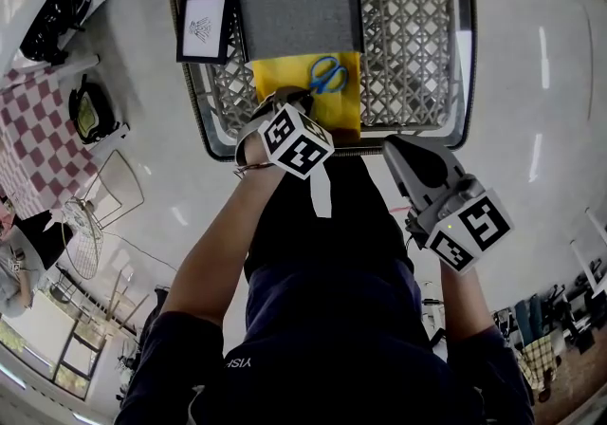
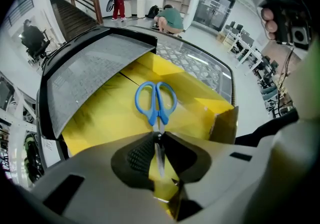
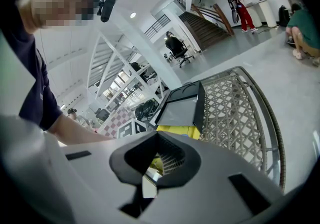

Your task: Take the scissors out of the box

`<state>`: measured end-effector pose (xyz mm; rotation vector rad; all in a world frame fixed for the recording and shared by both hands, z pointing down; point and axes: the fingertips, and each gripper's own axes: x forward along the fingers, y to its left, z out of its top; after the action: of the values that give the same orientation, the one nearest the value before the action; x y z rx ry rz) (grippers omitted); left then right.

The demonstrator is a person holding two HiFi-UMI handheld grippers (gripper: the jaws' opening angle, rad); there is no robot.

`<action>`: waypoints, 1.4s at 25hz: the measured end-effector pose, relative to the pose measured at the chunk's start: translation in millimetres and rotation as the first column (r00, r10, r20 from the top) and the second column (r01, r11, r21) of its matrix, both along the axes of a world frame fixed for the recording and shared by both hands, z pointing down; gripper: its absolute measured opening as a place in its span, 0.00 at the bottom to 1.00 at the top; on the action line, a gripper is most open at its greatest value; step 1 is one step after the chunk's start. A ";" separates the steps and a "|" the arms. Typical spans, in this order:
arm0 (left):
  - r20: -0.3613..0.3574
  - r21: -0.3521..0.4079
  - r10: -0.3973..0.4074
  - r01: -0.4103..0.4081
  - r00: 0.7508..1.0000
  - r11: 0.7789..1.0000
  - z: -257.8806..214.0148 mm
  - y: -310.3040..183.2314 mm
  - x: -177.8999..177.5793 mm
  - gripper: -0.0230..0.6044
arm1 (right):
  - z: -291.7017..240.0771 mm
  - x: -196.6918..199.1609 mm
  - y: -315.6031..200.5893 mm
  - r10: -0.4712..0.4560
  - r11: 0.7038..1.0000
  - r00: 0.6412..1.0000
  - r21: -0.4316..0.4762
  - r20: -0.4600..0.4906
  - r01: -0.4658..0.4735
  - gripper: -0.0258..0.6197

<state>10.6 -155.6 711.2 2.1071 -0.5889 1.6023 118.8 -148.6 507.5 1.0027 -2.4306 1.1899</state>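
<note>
Table: mesh table [image 1: 408, 53] over a white floor.
Box: yellow box [image 1: 337, 110] at the table's near edge, grey lid [image 1: 299, 20] on its far side.
Scissors: blue-handled scissors [image 2: 157, 115] lying in the box.
Left fingers: my left gripper [image 2: 158, 140] clenched on the blades.
Right fingers: my right gripper [image 3: 156, 140] closed on nothing, just near of the table.

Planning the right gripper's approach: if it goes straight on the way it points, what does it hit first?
Most likely the yellow box, directly ahead of the right gripper (jaws shut, empty), inside the wicker basket. Depth is unclear, so the basket's near rim could come first.
</note>
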 end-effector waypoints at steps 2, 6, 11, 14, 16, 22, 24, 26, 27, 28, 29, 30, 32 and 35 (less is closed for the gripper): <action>-0.001 0.001 0.004 -0.004 1.000 1.000 -0.1 0.1 0.3 0.16 | -0.9 0.3 0.5 0.003 1.000 1.000 0.001 0.000 -0.003 0.07; -0.009 0.004 0.019 -0.019 1.000 1.000 -1.7 2.4 -0.1 0.16 | -4.7 -0.8 2.3 0.005 1.000 1.000 0.008 -0.003 -0.005 0.07; -0.029 0.008 0.016 -0.015 0.999 1.000 -9.5 1.5 -3.7 0.16 | -8.7 -1.3 4.2 0.012 1.000 1.000 0.011 -0.003 -0.012 0.07; -0.046 0.022 0.015 -0.014 0.999 1.000 -19.7 -1.9 -3.6 0.16 | -10.1 -1.8 4.4 0.017 1.000 1.000 0.010 0.000 -0.017 0.07; -0.062 0.033 0.014 -0.012 0.998 0.999 -28.0 -4.3 -2.2 0.16 | -12.7 -3.4 3.5 0.019 1.000 1.000 0.018 -0.001 -0.019 0.07; -0.118 0.067 0.009 -0.001 0.993 0.998 -60.0 -10.3 0.8 0.16 | -27.9 -11.2 -3.2 0.020 0.998 1.000 0.058 -0.001 -0.020 0.07; -0.142 0.080 0.006 0.005 0.990 0.997 -74.0 -11.9 1.6 0.16 | -33.5 -13.4 -4.7 0.021 0.997 1.000 0.070 -0.003 -0.020 0.07; -0.169 0.094 0.002 0.014 0.986 0.995 -88.0 -14.5 2.6 0.16 | -39.2 -15.6 -6.6 0.021 0.996 1.000 0.082 -0.005 -0.021 0.07; -0.182 0.101 -0.001 0.019 0.983 0.995 -95.0 -16.1 2.8 0.16 | -42.3 -16.8 -7.8 0.021 0.996 1.000 0.089 -0.006 -0.021 0.07; -0.195 0.109 -0.003 0.025 0.981 0.994 -102.3 -17.9 2.6 0.16 | -45.6 -18.1 -9.1 0.022 0.995 1.000 0.096 -0.007 -0.021 0.07; -0.208 0.119 -0.004 0.029 0.978 0.992 -110.0 -20.1 2.4 0.16 | -49.1 -19.5 -10.6 0.022 0.994 1.000 0.105 -0.008 -0.021 0.07; -0.220 0.131 -0.004 0.033 0.975 0.991 -118.1 -22.5 2.1 0.16 | -52.9 -20.8 -12.1 0.022 0.993 1.000 0.114 -0.009 -0.021 0.07; -0.248 0.152 -0.003 0.042 0.969 0.987 -134.6 -26.9 1.3 0.16 | -60.6 -23.5 -15.1 0.023 0.991 1.000 0.134 -0.016 -0.021 0.07; -0.293 0.179 -0.004 0.059 0.956 0.982 -159.8 -31.3 -1.1 0.16 | -71.7 -28.1 -17.8 0.022 0.987 0.999 0.160 -0.029 -0.017 0.07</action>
<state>9.4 -186.8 551.5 2.3993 -0.6885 1.2242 90.7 -166.4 435.8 1.0831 -2.5295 0.9907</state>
